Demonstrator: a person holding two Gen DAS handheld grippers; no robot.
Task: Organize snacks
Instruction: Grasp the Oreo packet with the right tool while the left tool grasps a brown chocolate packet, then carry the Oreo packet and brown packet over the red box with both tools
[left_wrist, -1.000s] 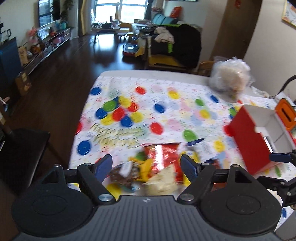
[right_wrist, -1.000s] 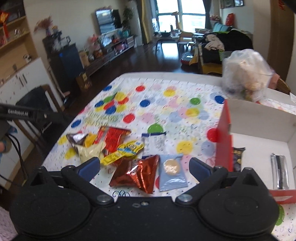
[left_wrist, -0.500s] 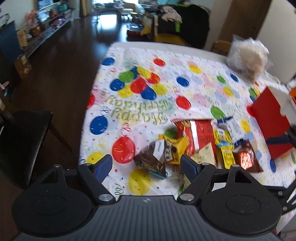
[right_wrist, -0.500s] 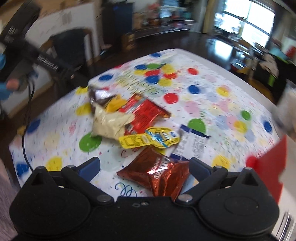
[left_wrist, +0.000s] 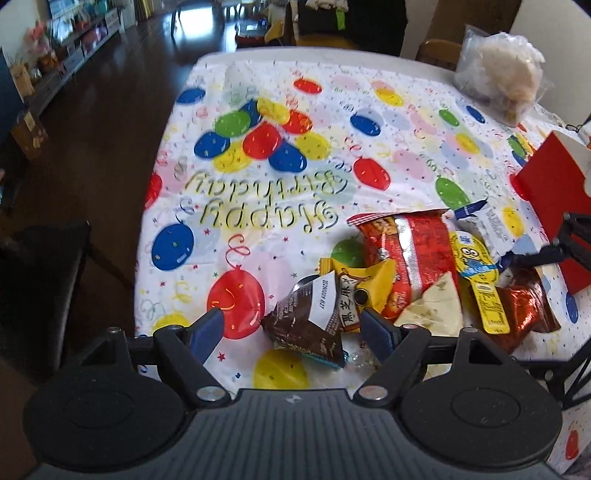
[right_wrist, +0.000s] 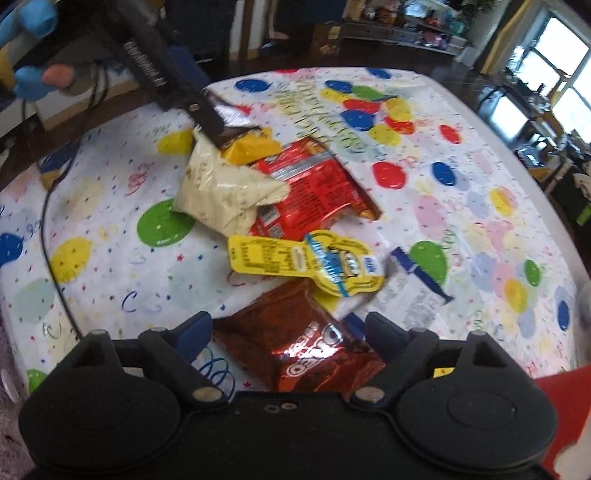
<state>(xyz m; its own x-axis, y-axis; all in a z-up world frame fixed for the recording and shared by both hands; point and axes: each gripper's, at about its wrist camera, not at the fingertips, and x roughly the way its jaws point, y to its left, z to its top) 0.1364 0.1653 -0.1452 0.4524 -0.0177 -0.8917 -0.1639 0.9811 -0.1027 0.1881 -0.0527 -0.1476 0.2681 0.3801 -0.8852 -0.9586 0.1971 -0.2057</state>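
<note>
Picking from a loose pile of snacks on the desk (left_wrist: 332, 122), which is covered by a balloon-print cloth.

Left tool (left_wrist: 293, 325): hovering with fingers spread wide, clamped on nothing, straddling the brown packet (left_wrist: 306, 325) at the near left edge of the pile. Brown packet lying partly over a yellow packet (left_wrist: 364, 286), with a cream packet (left_wrist: 434, 306) just to the right.

Right tool (right_wrist: 288, 334): likewise spread apart and empty, straddling the red foil packet (right_wrist: 310, 350) at the near edge of its view. A flat yellow pouch (right_wrist: 306, 260) overlapping the far corner of that packet; a large red bag (right_wrist: 310, 192) lying farther off, partly under the cream packet (right_wrist: 225, 195). A white sachet (right_wrist: 417, 299) resting to the right of the yellow pouch.

Red box (left_wrist: 550, 206) standing at the far right of the left view, well apart from the brown packet, near the red foil packet (left_wrist: 524, 308). Judged to be the destination; interior not visible here.

Step in hand, by judgement: positioning for a grasp, one packet per tool. Next move calling for lowering until the fingers bracket a single packet, closing on a crimped edge, then lifting clear before carrying right toward the box. Risk: dragging an overlapping neighbour along, since the packets are touching.
</note>
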